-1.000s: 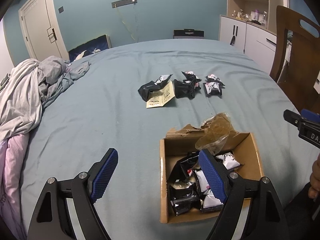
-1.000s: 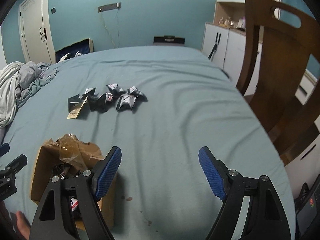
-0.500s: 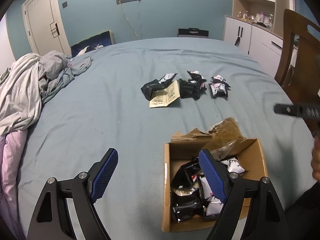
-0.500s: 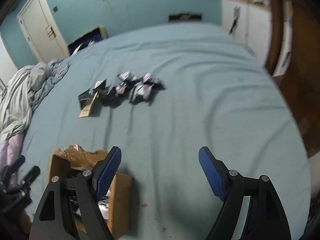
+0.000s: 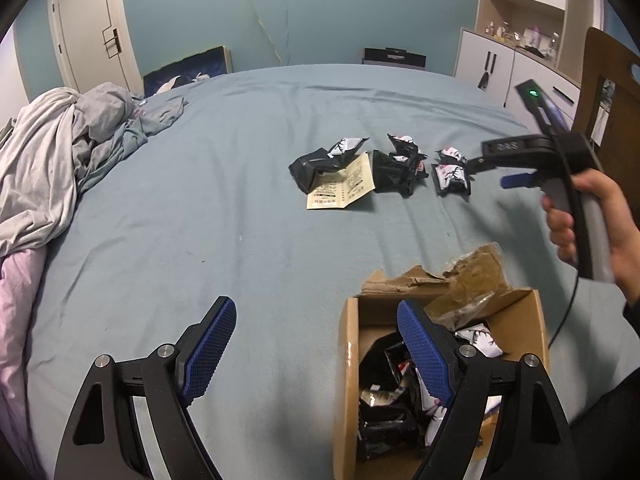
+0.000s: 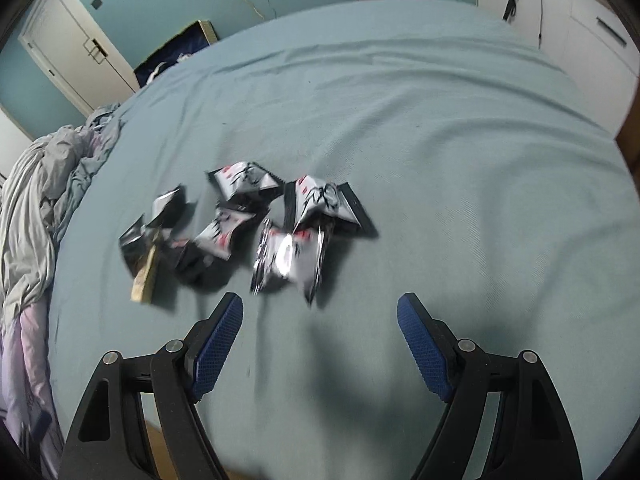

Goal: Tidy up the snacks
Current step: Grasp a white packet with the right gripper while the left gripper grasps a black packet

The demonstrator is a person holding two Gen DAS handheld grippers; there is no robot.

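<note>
Several black-and-white snack packets (image 5: pixel 396 166) lie in a loose group mid-bed, with a yellow paper slip (image 5: pixel 342 188) among them; they also show, blurred, in the right wrist view (image 6: pixel 288 256). An open cardboard box (image 5: pixel 346 392) at the near right holds more packets (image 5: pixel 394 400). My left gripper (image 5: pixel 316 354) is open and empty, its right finger over the box. My right gripper (image 6: pixel 320 354) is open and empty, just short of the nearest packet; in the left wrist view it (image 5: pixel 486 162) hovers beside the rightmost packets.
Rumpled grey and pink bedding (image 5: pixel 48 160) lies along the bed's left side. Crumpled brown paper and plastic (image 5: pixel 468 284) stick out of the box's far edge. A wooden chair (image 5: pixel 608 92) and white cabinets (image 5: pixel 504 64) stand to the right.
My right gripper has swung forward and left from beside the box toward the packet group, which now sits much closer in its view. My left gripper has barely moved.
</note>
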